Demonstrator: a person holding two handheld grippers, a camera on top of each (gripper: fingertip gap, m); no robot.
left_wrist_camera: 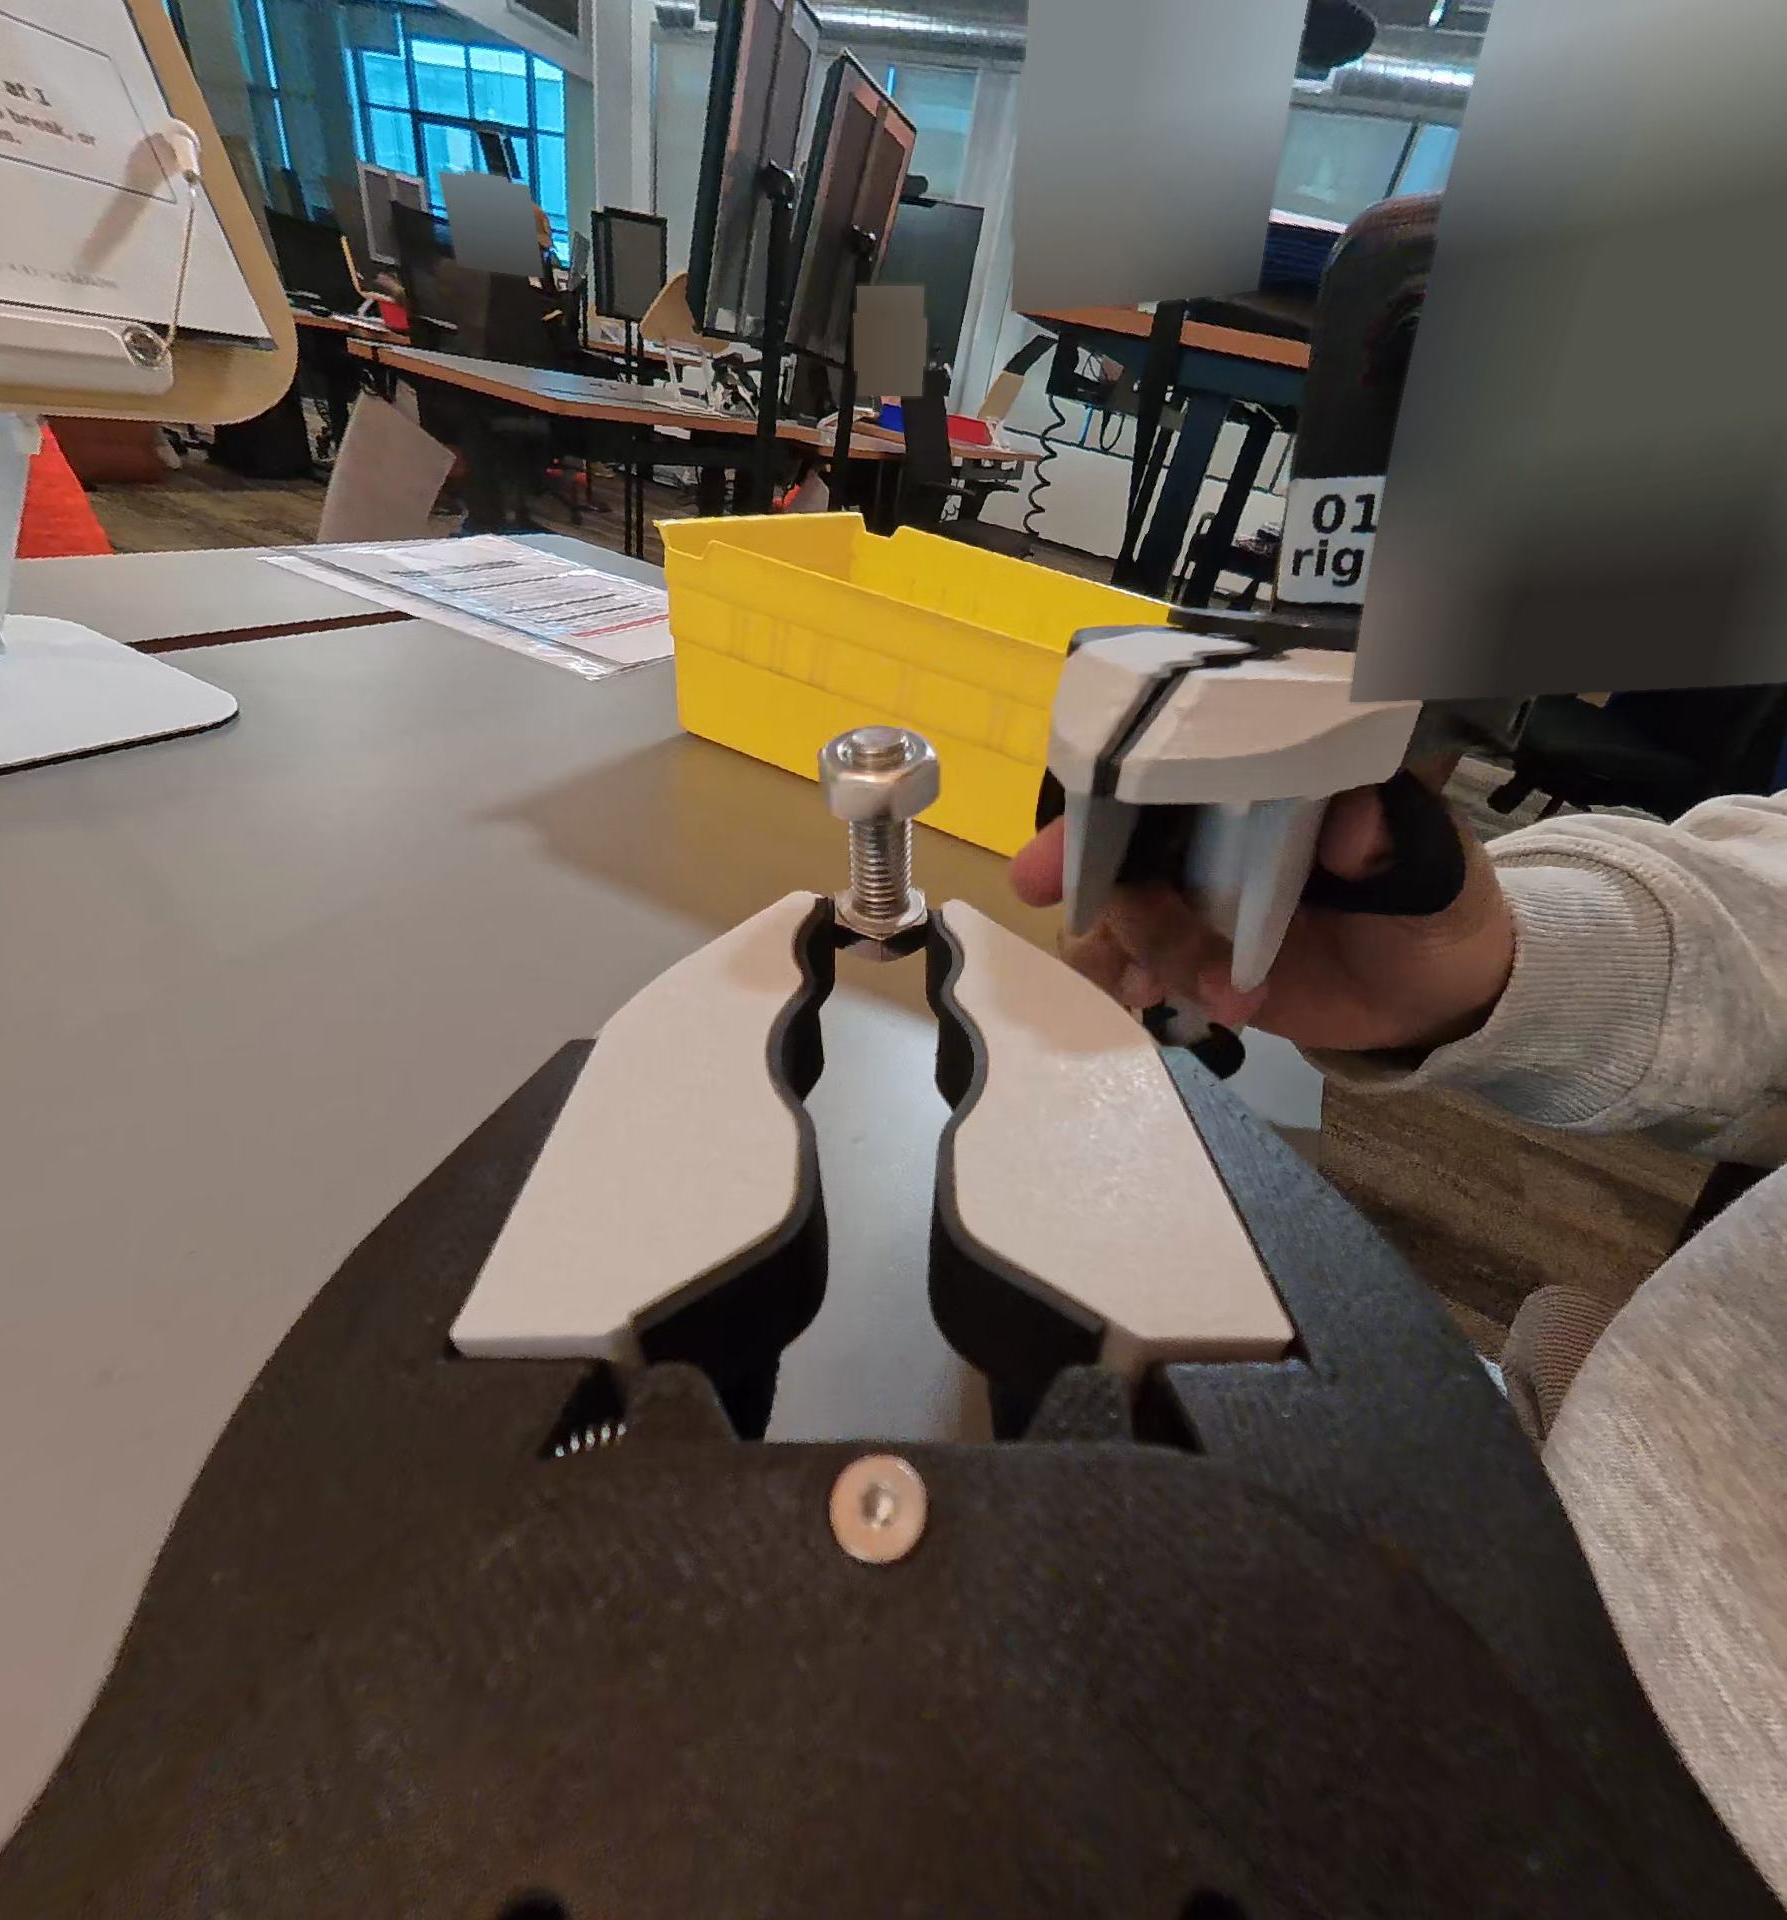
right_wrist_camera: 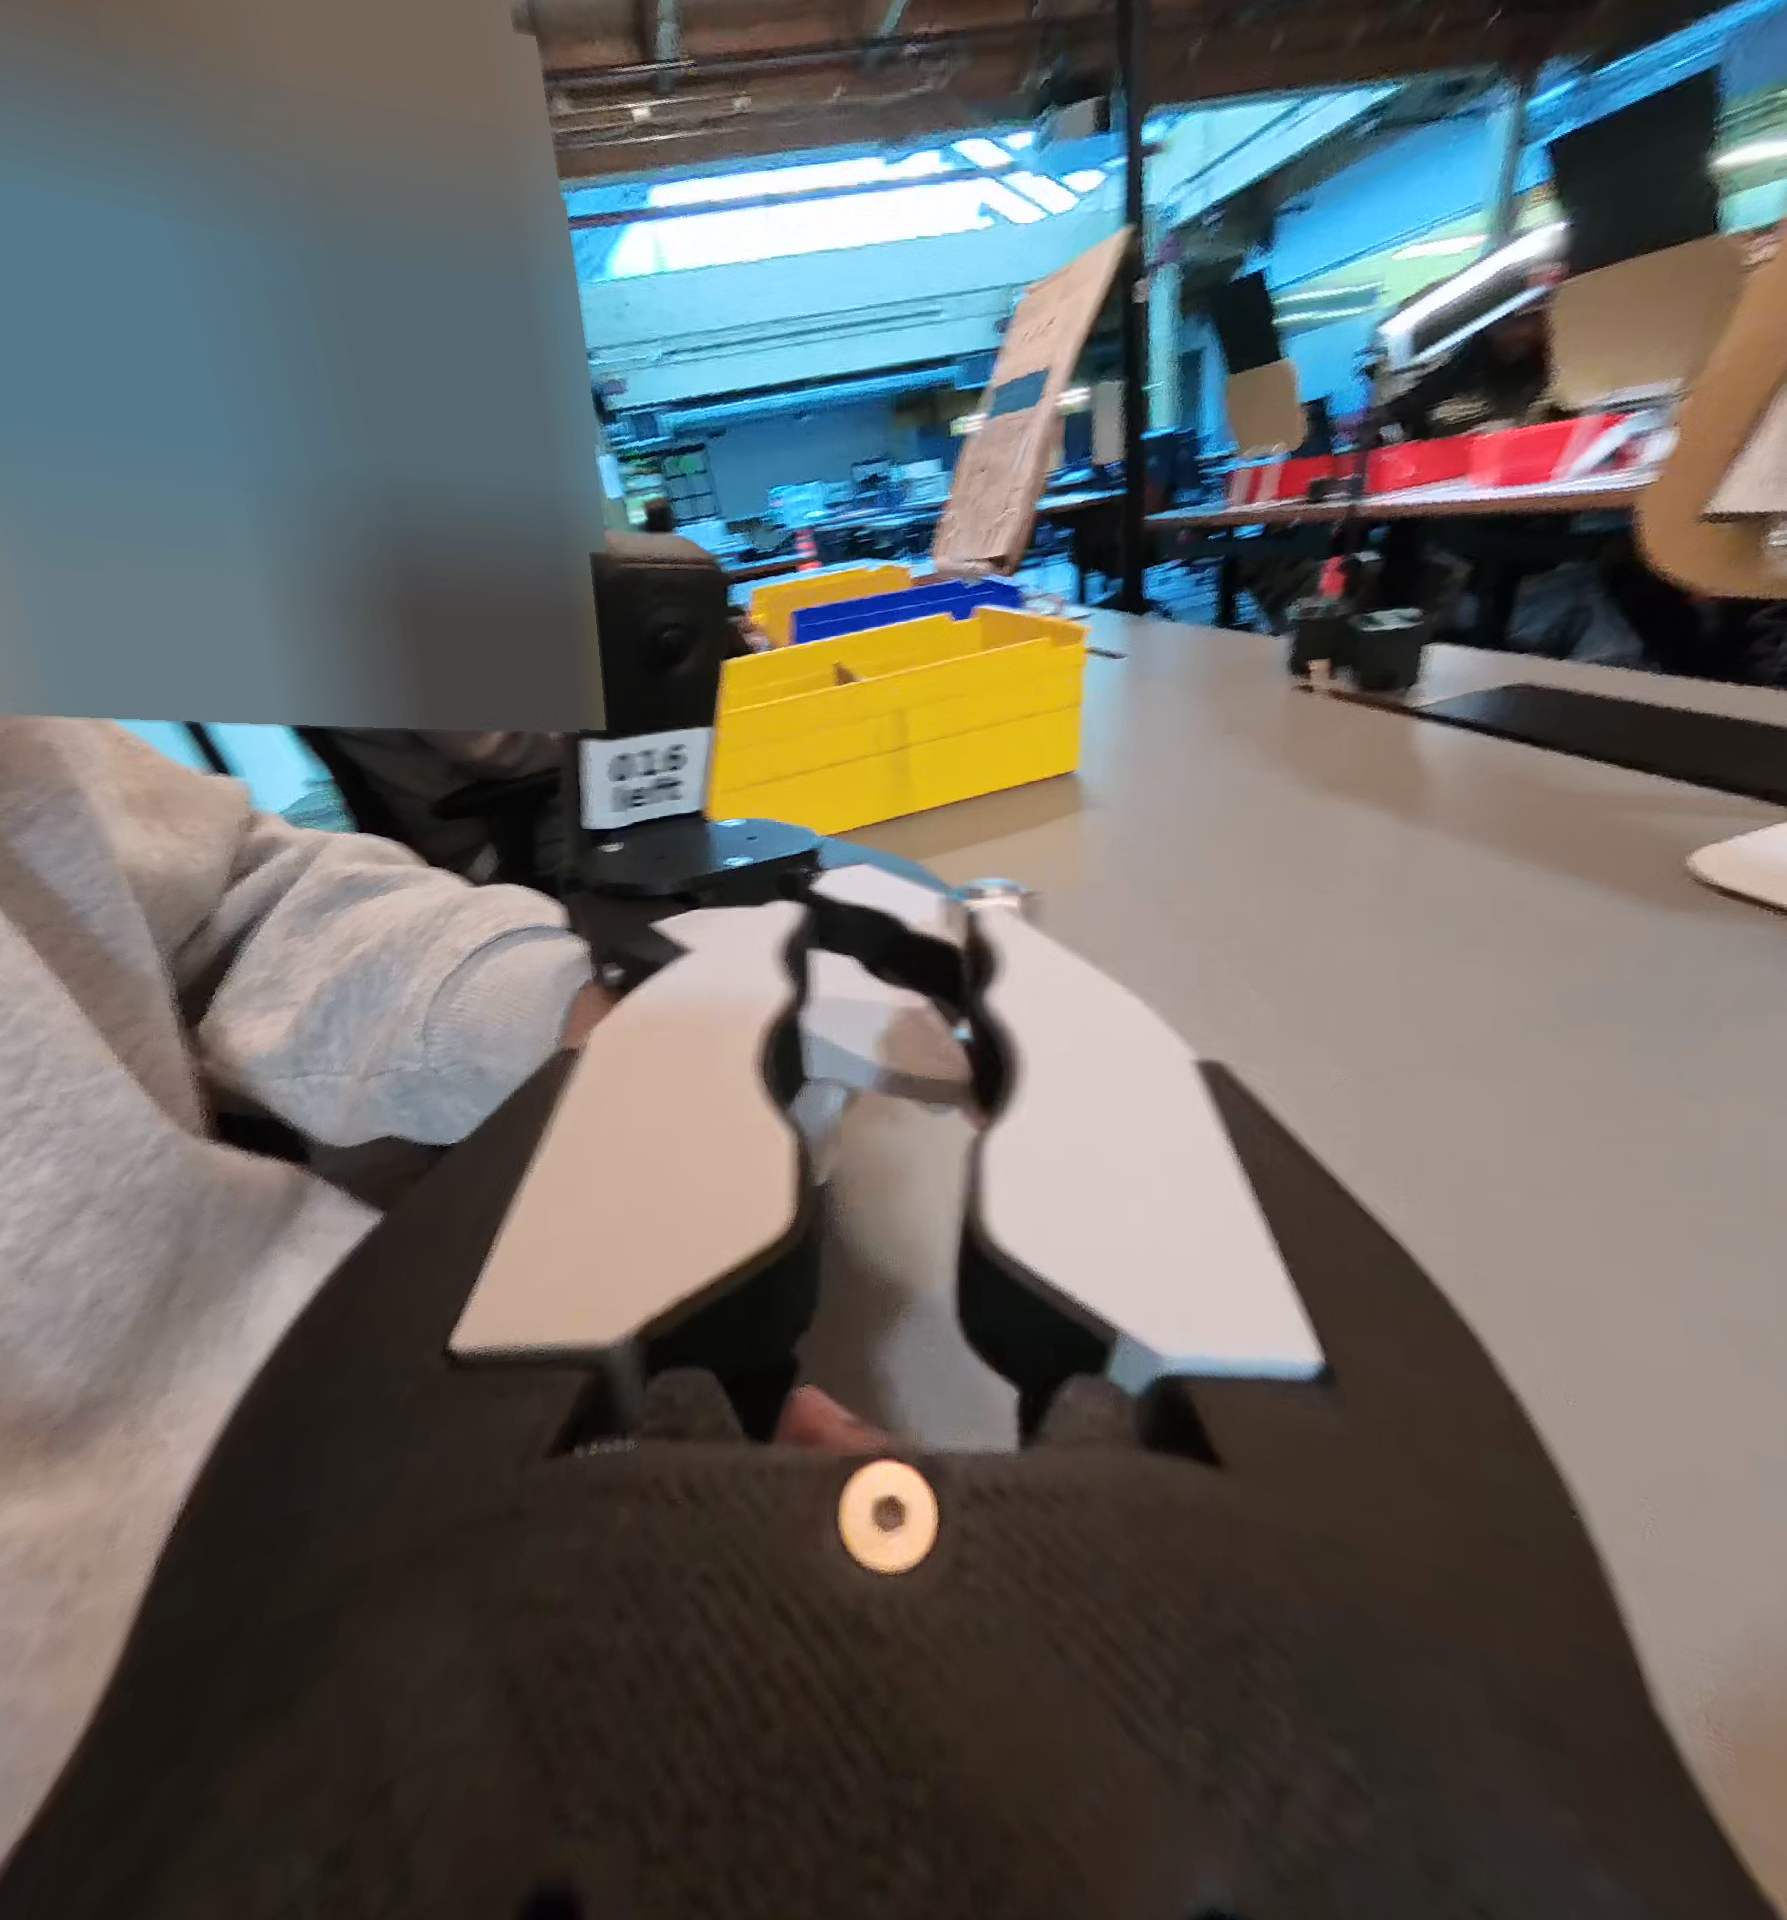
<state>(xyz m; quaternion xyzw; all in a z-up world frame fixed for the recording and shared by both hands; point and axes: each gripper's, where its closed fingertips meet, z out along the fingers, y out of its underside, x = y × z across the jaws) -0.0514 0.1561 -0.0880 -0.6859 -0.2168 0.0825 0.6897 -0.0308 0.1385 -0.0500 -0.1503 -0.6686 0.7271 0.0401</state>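
My left gripper (left_wrist_camera: 878, 914) is shut on the hex head of a steel bolt (left_wrist_camera: 876, 862) and holds it upright a little above the grey table (left_wrist_camera: 245, 935). A steel nut (left_wrist_camera: 878, 774) sits threaded at the bolt's top end. My right gripper (left_wrist_camera: 1117, 707) hovers just right of the nut at about its height, apart from it. In the right wrist view, the right gripper (right_wrist_camera: 884, 920) has its fingers a narrow gap apart with nothing between them. The left gripper's body (right_wrist_camera: 702, 852) and the nut (right_wrist_camera: 995, 889) show just beyond its tips.
A yellow bin (left_wrist_camera: 847, 644) stands on the table behind the bolt; it also shows in the right wrist view (right_wrist_camera: 899, 717), with a blue bin (right_wrist_camera: 899, 613) behind it. A white stand holding a sheet (left_wrist_camera: 68, 208) is at the far left. A laminated sheet (left_wrist_camera: 494, 597) lies nearby.
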